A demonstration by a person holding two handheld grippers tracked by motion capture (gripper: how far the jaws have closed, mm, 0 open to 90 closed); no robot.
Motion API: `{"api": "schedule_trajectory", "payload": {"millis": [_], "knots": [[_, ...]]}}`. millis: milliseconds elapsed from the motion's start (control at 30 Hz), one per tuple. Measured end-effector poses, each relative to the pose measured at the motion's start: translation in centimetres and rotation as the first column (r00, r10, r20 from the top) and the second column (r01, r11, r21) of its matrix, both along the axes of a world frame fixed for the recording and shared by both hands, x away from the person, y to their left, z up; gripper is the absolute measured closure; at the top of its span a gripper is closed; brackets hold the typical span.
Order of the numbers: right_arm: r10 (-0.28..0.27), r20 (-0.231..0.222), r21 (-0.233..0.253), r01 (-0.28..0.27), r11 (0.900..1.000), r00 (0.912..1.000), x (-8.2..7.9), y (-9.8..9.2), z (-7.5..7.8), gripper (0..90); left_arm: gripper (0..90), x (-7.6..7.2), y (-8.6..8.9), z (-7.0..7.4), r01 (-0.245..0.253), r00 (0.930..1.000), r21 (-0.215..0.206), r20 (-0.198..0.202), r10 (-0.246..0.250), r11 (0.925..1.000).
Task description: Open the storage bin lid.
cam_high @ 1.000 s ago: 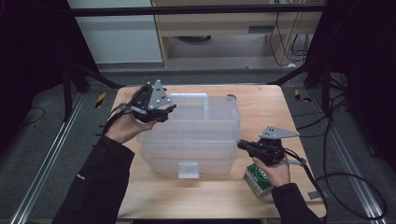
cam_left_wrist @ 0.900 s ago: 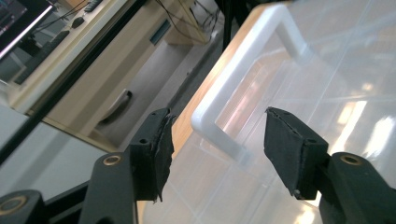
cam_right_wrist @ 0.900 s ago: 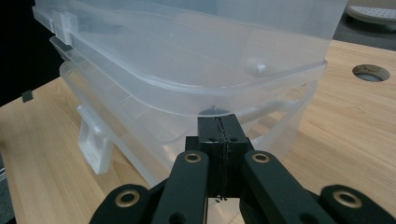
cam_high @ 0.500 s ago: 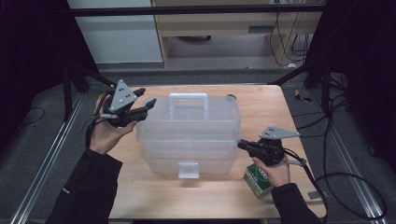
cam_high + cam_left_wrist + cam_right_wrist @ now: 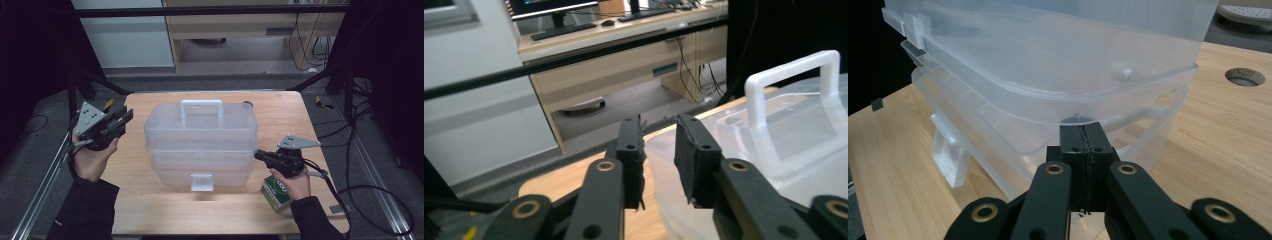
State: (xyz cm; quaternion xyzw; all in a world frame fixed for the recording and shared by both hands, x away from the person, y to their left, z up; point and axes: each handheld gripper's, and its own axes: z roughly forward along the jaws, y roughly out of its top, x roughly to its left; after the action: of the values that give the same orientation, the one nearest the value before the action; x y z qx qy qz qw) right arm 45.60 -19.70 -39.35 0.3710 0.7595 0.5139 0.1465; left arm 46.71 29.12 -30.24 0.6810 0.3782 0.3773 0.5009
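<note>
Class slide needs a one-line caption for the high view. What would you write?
Clear box on a wooden table, left gripper open beside it, right gripper shut at its edge.

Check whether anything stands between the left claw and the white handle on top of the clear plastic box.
Nothing visible does. The left claw, jaws open, hangs off the table's left edge beside the clear plastic box; only the lid's bare top lies between it and the white handle.

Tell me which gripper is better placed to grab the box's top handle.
Left, probably. The left gripper is open and raised beside the clear box, its handle just ahead. The right gripper is shut, low against the box's side.
</note>
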Motion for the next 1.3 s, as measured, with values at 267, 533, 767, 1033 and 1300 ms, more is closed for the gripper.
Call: {"api": "schedule_trajectory", "payload": {"millis": [267, 533, 767, 1033, 1300], "knots": [[-0.002, -0.001, 0.0, 0.002, 1.0, 1.0, 0.0, 0.0, 0.0, 90.0, 82.3, -1.2, 2.0, -2.4, -0.018, 0.9987, -0.014, -0.047, 0.018, 0.9997], [-0.001, -0.003, -0.001, 0.001, 1.0, 1.0, 0.0, 0.0, 0.0, 90.0, 87.5, -2.0, 2.2, -4.2, -0.001, 0.9951, -0.003, -0.099, 0.001, 1.0], [-0.001, -0.003, 0.0, 0.001, 1.0, 1.0, 0.0, 0.0, 0.1, 90.0, 89.5, -2.6, 2.1, -5.4, 0.029, 0.9891, 0.007, -0.145, -0.028, 0.9995], [0.001, -0.006, 0.0, -0.001, 1.0, 1.0, 0.0, 0.0, 0.1, 90.0, 89.6, -2.3, 1.5, -7.4, 0.069, 0.9743, 0.026, -0.217, -0.062, 0.9973], [0.002, -0.004, -0.001, -0.002, 1.0, 1.0, 0.1, 0.0, 0.1, 90.0, 89.6, -2.0, 0.3, -8.7, 0.129, 0.9563, 0.031, -0.268, -0.116, 0.9912]]}}
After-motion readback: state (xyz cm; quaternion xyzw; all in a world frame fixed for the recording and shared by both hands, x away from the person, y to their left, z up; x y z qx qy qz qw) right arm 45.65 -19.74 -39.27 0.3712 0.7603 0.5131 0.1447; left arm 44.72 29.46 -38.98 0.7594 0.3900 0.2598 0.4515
